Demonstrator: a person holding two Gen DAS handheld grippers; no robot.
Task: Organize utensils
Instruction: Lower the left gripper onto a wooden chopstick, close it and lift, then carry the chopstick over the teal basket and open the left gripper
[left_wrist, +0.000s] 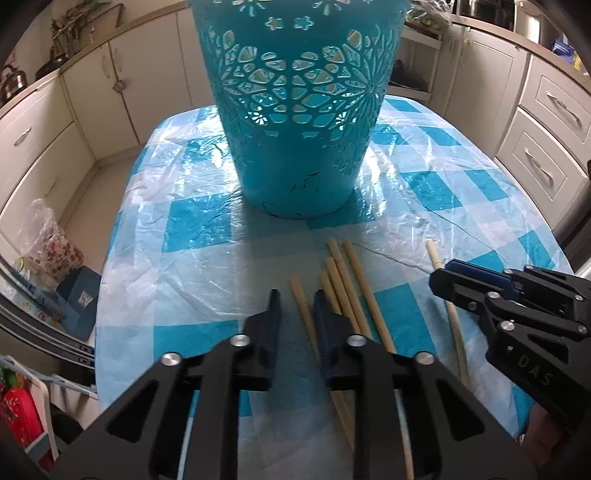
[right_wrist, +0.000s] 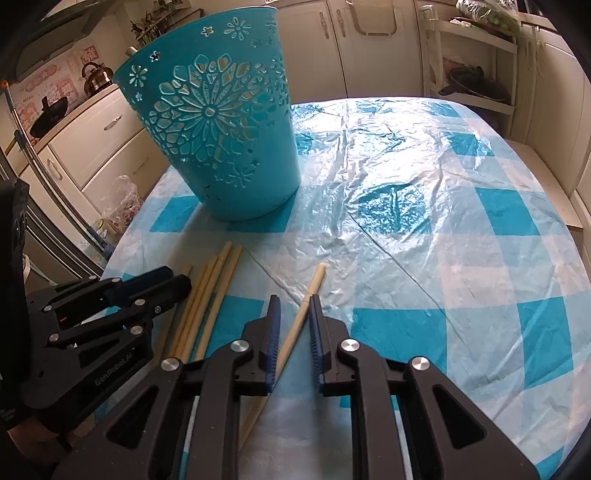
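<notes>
Chopsticks (left_wrist: 345, 284): light, stiff, smooth sticks, likely to roll or slip; bundled on the tabletop (left_wrist: 207, 280) before the teal basket (left_wrist: 295, 110).
Lone chopstick (right_wrist: 295, 325): lies apart, right of the bundle.
Hold point: mid-shaft, across the width.
Left gripper (left_wrist: 295, 299): fingers drawn in around the leftmost stick; pad contact probable, not confirmed.
Right gripper (right_wrist: 293, 306): fingers straddle the lone chopstick, slightly released, gaps visible.
Hidden: near ends under the grippers; basket interior unseen, rim cut off in left view.
</notes>
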